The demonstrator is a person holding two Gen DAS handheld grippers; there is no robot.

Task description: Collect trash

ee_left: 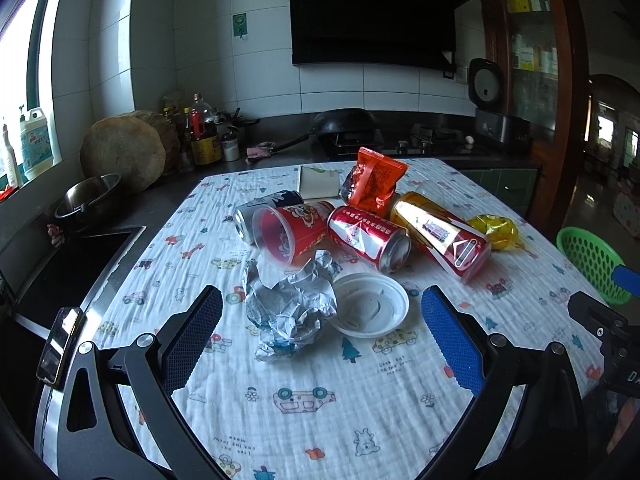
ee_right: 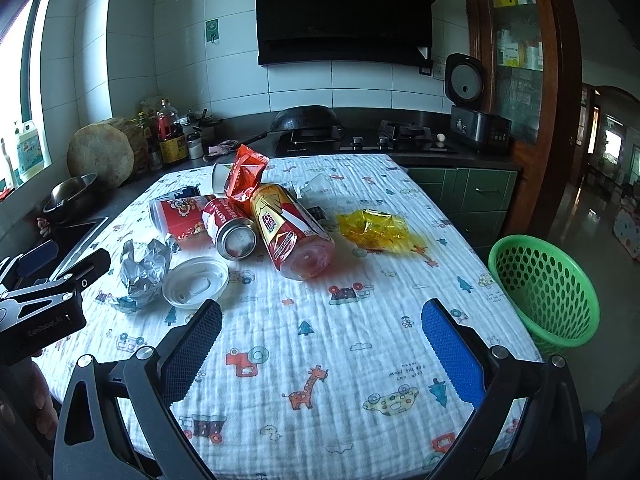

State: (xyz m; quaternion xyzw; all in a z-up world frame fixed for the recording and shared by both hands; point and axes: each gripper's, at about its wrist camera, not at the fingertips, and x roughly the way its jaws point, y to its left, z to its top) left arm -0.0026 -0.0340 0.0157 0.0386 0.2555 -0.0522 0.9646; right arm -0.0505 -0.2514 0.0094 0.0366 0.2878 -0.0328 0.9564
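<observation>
Trash lies in a heap on the patterned tablecloth (ee_left: 320,392). Nearest is crumpled silver foil (ee_left: 290,310) beside a white plastic lid (ee_left: 370,308). Behind them lie a red plastic cup (ee_left: 292,232), a red can (ee_left: 368,238), a gold-and-red can (ee_left: 440,232), an orange snack bag (ee_left: 376,180) and a yellow wrapper (ee_left: 494,230). My left gripper (ee_left: 322,308) is open, fingers either side of the foil and lid, hovering short of them. My right gripper (ee_right: 322,320) is open over bare cloth, nearer than the cans (ee_right: 292,232). A green basket (ee_right: 546,288) stands off the table's right edge.
A dark can (ee_left: 272,208) and a paper carton (ee_left: 320,182) lie at the back of the heap. Beyond the table run a counter with a wok (ee_left: 344,122), stove, bottles (ee_left: 202,132), a metal bowl (ee_left: 90,196) and a sink (ee_left: 68,264) at left.
</observation>
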